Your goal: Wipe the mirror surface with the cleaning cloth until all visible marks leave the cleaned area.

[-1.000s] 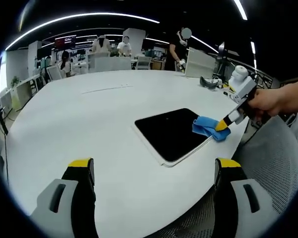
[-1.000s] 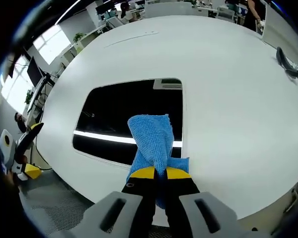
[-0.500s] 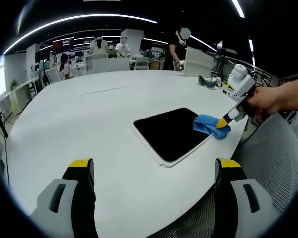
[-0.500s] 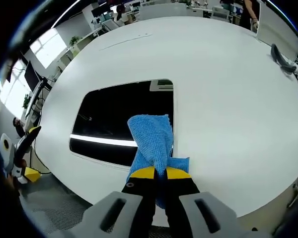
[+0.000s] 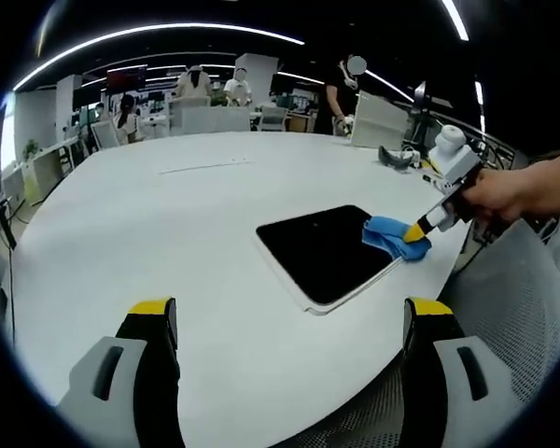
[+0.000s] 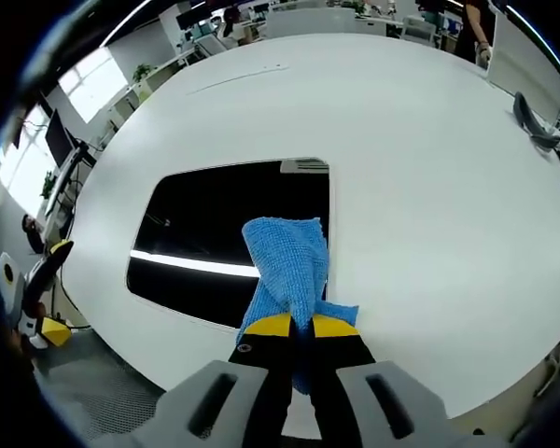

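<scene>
We see a broad white counter [image 5: 168, 215] with a rounded edge, and near that edge lies the mirror [image 5: 329, 252], a flat dark rectangle with rounded corners and a pale border; in the right gripper view the mirror [image 6: 219, 233] reflects a bright strip of ceiling light across its dark face. Beyond the counter we make out an open office with desks, monitors and several people standing far off. Beside the counter's near edge we see a grey mesh chair [image 5: 518, 308]. A person's hand [image 5: 513, 191] grips the right gripper [image 5: 416, 233], which reaches down to the mirror's corner; in its own view the right gripper [image 6: 292, 326] has its yellow-tipped jaws pressed together on the blue cleaning cloth [image 6: 289, 266], whose free end lies spread on the mirror's glass near its right edge. In the left gripper view we see the cleaning cloth [image 5: 388, 233] bunched at that same corner. The left gripper [image 5: 289, 313] hovers above the counter with its jaws spread wide apart, holding nothing.
</scene>
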`<state>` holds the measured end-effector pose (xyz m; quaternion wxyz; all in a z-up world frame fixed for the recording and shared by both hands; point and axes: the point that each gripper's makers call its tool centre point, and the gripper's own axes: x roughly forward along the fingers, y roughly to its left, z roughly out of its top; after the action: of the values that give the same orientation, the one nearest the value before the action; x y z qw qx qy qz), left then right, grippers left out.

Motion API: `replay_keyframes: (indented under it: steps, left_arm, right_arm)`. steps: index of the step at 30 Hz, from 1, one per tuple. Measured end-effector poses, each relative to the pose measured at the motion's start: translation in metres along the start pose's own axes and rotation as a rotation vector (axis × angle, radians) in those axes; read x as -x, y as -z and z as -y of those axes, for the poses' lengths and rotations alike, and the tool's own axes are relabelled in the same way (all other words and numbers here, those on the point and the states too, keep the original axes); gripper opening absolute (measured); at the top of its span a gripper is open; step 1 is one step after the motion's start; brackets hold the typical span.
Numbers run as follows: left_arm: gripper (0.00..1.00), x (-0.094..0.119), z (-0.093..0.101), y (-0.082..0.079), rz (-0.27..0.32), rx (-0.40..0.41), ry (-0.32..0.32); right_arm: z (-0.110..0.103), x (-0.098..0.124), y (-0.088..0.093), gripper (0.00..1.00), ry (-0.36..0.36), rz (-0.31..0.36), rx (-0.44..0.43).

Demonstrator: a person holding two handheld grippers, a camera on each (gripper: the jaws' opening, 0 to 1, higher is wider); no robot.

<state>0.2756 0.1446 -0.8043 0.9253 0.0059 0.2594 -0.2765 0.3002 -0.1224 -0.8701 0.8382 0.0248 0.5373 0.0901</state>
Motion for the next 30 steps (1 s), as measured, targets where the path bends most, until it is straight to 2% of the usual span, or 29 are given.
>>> replay_keyframes:
  steps: [3, 11, 23, 30]
  left_arm:
    - [0.99, 0.000, -0.003, 0.000, 0.006, 0.027, -0.007]
    - [0.99, 0.001, 0.001, 0.002, -0.006, 0.000, 0.004]
    - [0.99, 0.000, 0.004, -0.001, 0.005, -0.001, 0.018]
    - [0.99, -0.001, 0.006, 0.003, -0.014, -0.017, 0.028]
  right_arm:
    - [0.000, -0.002, -0.005, 0.00, 0.004, 0.001, 0.005]
    - [0.005, -0.012, -0.026, 0.00, 0.012, 0.000, 0.012]
    - [0.008, -0.021, -0.046, 0.00, 0.025, -0.006, 0.026]
    - [0.013, -0.028, -0.064, 0.00, 0.034, 0.009, 0.035]
